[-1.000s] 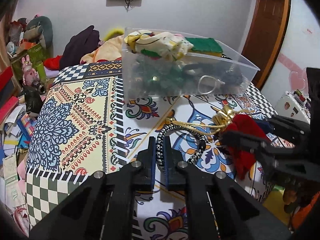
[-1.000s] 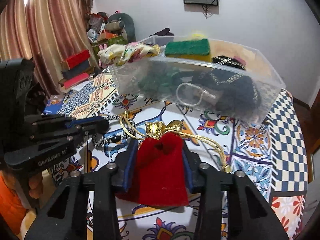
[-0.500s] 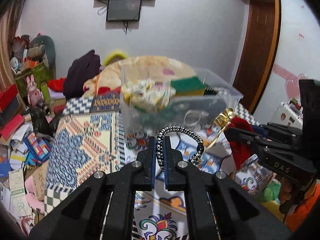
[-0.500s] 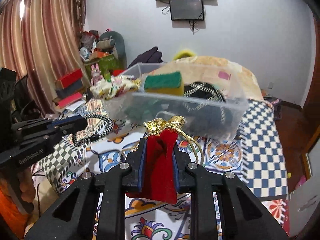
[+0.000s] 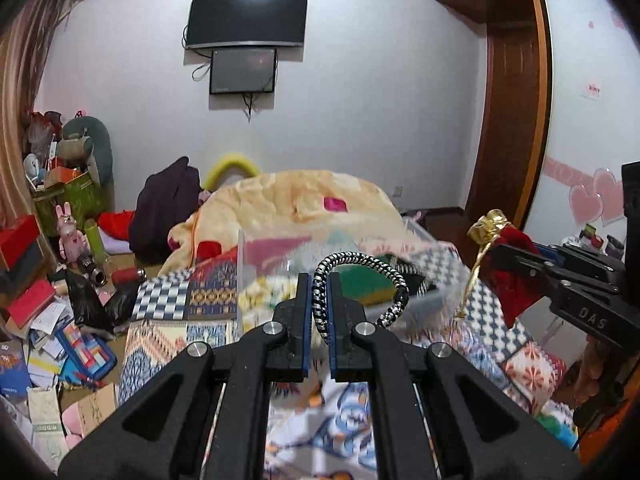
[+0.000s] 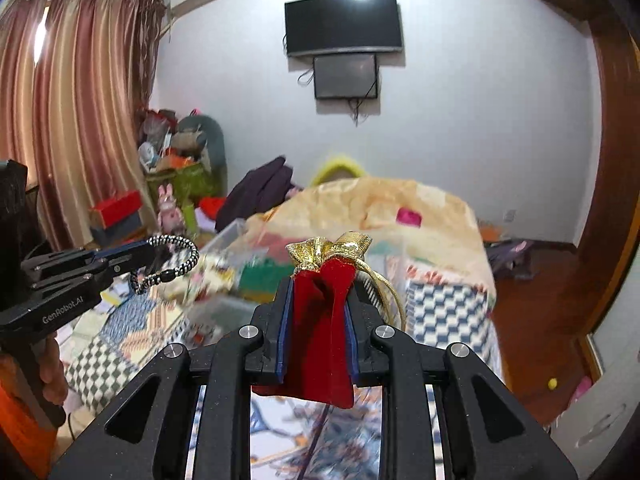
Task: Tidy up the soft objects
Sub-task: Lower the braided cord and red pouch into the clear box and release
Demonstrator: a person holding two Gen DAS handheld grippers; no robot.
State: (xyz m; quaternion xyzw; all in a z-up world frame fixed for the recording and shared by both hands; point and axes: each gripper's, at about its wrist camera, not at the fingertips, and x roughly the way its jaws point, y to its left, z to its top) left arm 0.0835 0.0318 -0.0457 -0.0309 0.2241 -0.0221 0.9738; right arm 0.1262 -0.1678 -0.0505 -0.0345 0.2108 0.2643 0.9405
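My left gripper [image 5: 319, 296] is shut on a black-and-white braided cord loop [image 5: 362, 264] and holds it in the air above the table. My right gripper [image 6: 319, 300] is shut on a red velvet pouch [image 6: 320, 336] with a gold top and gold drawstring [image 6: 384, 284]. The pouch also shows in the left wrist view [image 5: 512, 276], to the right of the cord. The cord shows in the right wrist view [image 6: 176, 260], at the left. A clear plastic bin [image 5: 248, 280] with a green sponge [image 5: 366, 284] and soft items stands just beyond both grippers, blurred.
A patterned tablecloth [image 5: 168, 336] covers the table. A bed with a yellow blanket [image 5: 296, 204] lies behind it. Clutter, boxes and a toy rabbit [image 5: 70, 232] fill the floor at the left. A wooden door [image 5: 516, 120] is at the right.
Both grippers have risen well above the table with the cord and the pouch held. The views have tilted up toward the wall, and the bin now sits low and blurred.
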